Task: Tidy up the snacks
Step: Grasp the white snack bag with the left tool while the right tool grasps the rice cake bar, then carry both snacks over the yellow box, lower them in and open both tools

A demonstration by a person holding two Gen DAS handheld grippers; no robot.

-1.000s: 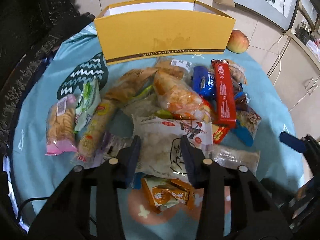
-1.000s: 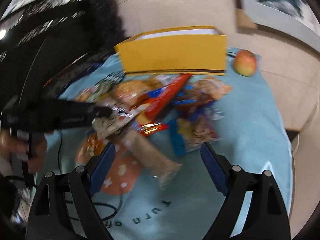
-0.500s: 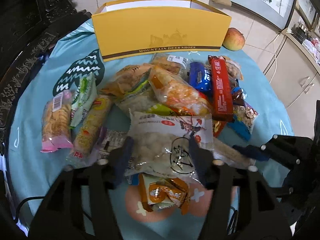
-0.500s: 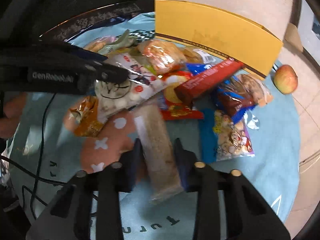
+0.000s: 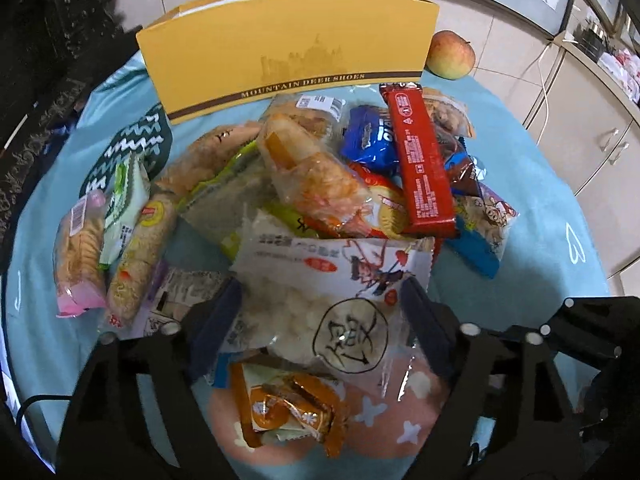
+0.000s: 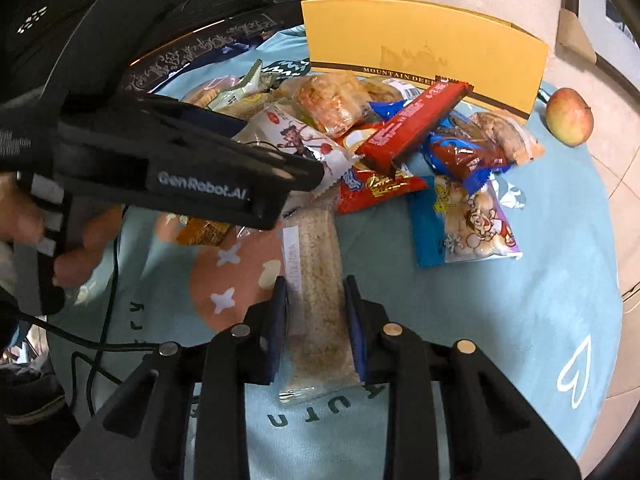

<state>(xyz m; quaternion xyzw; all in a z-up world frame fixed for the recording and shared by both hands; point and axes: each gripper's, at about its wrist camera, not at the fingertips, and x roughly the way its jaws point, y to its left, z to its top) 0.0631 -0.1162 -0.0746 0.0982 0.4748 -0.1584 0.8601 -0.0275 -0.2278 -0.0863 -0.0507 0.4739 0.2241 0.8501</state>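
Observation:
A pile of snack packets lies on a blue tablecloth (image 5: 532,184) in front of a yellow shoe box (image 5: 288,44). My left gripper (image 5: 320,312) is open, its fingers on either side of a white puffed-snack bag (image 5: 332,280). My right gripper (image 6: 316,316) is shut on a long clear packet of beige crackers (image 6: 320,280) lying on the cloth. A red bar (image 5: 420,156) tops the pile, also in the right wrist view (image 6: 416,124). The left gripper (image 6: 180,164) shows in the right wrist view.
An apple (image 5: 450,54) sits right of the box. An orange candy packet (image 5: 288,408) lies below the white bag. A blue cartoon biscuit bag (image 6: 464,220) lies at the pile's right. Cookie packs (image 5: 80,248) lie at left. Cabinets (image 5: 592,120) stand to the right.
The right gripper moved in over the cracker packet and closed on it. The left gripper opened wider around the white bag.

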